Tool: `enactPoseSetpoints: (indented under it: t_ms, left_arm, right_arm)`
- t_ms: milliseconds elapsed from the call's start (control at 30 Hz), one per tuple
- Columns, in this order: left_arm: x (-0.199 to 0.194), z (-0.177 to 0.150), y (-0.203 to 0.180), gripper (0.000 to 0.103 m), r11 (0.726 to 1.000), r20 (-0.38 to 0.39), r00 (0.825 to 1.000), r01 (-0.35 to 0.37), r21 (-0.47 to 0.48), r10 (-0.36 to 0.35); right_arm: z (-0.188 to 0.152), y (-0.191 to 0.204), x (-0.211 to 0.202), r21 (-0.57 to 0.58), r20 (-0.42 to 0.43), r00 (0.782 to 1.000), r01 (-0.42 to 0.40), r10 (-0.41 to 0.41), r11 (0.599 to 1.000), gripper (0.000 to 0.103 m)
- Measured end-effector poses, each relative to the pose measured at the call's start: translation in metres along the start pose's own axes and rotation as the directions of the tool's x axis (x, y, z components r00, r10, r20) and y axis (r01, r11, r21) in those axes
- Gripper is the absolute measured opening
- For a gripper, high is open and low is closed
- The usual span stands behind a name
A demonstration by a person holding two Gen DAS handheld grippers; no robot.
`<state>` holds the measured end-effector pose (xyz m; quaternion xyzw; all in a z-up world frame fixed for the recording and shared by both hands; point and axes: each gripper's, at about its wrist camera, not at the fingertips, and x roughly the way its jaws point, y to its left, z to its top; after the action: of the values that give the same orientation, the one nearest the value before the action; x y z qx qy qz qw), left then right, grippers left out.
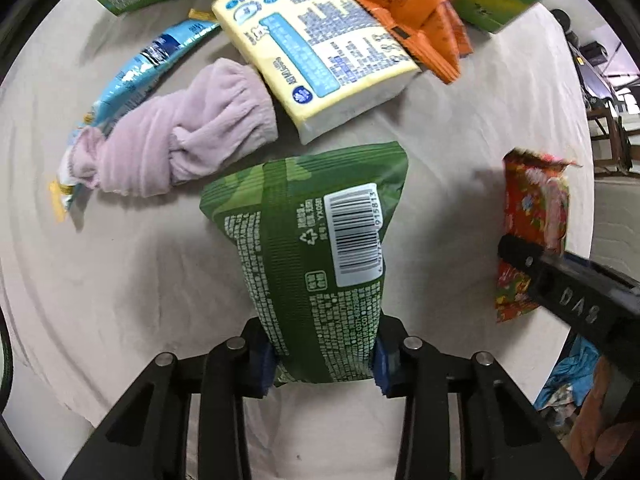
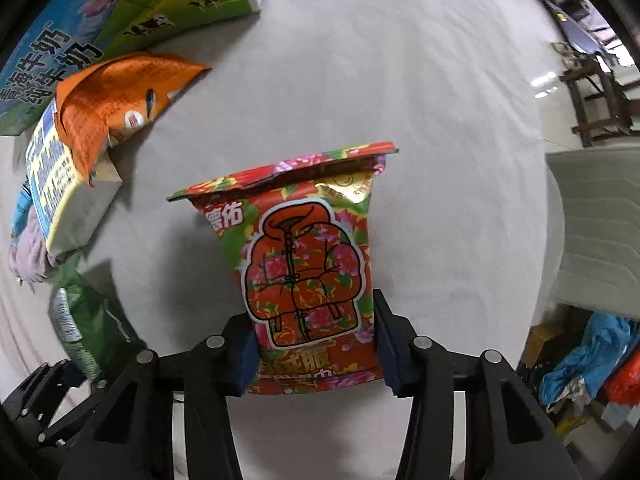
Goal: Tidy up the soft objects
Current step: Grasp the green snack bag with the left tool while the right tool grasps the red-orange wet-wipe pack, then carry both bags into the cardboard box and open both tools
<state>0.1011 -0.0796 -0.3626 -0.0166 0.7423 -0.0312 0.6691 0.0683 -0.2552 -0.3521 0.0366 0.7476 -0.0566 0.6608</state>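
My left gripper (image 1: 322,364) is shut on a green snack bag (image 1: 316,248) and holds it above the white cloth. My right gripper (image 2: 314,354) is shut on a red flowered snack bag (image 2: 308,264); that bag also shows in the left wrist view (image 1: 534,208) at the right, with the right gripper's finger (image 1: 568,288) on it. The green bag shows in the right wrist view (image 2: 86,320) at the lower left. Ahead lie a pink towel (image 1: 180,136), a yellow tissue pack (image 1: 316,48), an orange bag (image 1: 420,24) and a light blue bag (image 1: 132,76).
A green and blue milk carton box (image 2: 100,20) stands at the back edge of the white cloth (image 2: 400,100). A white mattress-like slab (image 2: 600,224) lies at the right. Clutter and a wooden stand sit beyond the table at the right.
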Motion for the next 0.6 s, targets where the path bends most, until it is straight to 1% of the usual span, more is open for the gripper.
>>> enactPoseSetpoints:
  t_ms: [33, 67, 100, 133, 200, 300, 367, 433, 467, 500, 600]
  left_arm:
    - [-0.008, -0.006, 0.0, 0.034, 1.0, 0.015, 1.0, -0.009, 0.006, 0.009]
    - [-0.014, -0.017, -0.003, 0.034, 1.0, 0.034, 0.999, -0.011, 0.012, 0.01]
    - [-0.025, -0.022, -0.003, 0.034, 1.0, 0.055, 0.998, -0.016, 0.018, 0.015]
    - [-0.037, -0.027, -0.004, 0.034, 0.999, 0.079, 0.996, -0.031, 0.026, 0.029]
    - [-0.064, -0.032, -0.007, 0.034, 0.999, 0.124, 0.992, -0.028, 0.036, 0.024]
    - [-0.114, -0.036, -0.007, 0.034, 0.998, 0.204, 0.979, -0.016, 0.054, 0.005]
    - [-0.146, -0.032, -0.007, 0.034, 0.998, 0.251, 0.968, -0.003, 0.061, -0.013]
    - [-0.18, -0.022, -0.006, 0.034, 0.997, 0.294, 0.955, 0.018, 0.078, -0.04]
    - [-0.196, -0.014, -0.005, 0.034, 0.996, 0.317, 0.947, 0.029, 0.085, -0.055]
    - [-0.214, -0.006, -0.005, 0.034, 0.994, 0.342, 0.937, 0.036, 0.099, -0.068]
    - [-0.238, 0.031, -0.002, 0.034, 0.989, 0.387, 0.915, 0.06, 0.137, -0.11]
  right_arm:
    - [-0.004, 0.0, 0.006, -0.004, -0.01, 1.0, -0.01, 0.01, 1.0, 0.049]
    - [-0.006, -0.003, 0.003, -0.007, -0.013, 1.0, -0.016, 0.016, 1.0, 0.049]
    - [-0.01, -0.003, 0.002, -0.02, -0.002, 1.0, -0.028, 0.028, 0.999, 0.048]
    - [-0.006, -0.009, -0.002, -0.03, 0.008, 0.999, -0.034, 0.034, 0.999, 0.048]
    - [-0.009, -0.014, -0.014, -0.05, 0.038, 0.998, -0.051, 0.053, 0.997, 0.048]
    - [-0.017, -0.028, -0.033, -0.072, 0.101, 0.99, -0.09, 0.097, 0.993, 0.048]
    - [-0.016, -0.033, -0.058, -0.083, 0.14, 0.982, -0.117, 0.128, 0.99, 0.048]
    - [-0.005, -0.031, -0.082, -0.091, 0.175, 0.972, -0.145, 0.159, 0.985, 0.048]
    - [-0.005, -0.028, -0.096, -0.094, 0.192, 0.966, -0.158, 0.174, 0.983, 0.048]
    - [0.003, -0.032, -0.111, -0.097, 0.208, 0.961, -0.167, 0.185, 0.981, 0.048]
    - [0.029, -0.034, -0.146, -0.107, 0.261, 0.937, -0.211, 0.233, 0.971, 0.048]
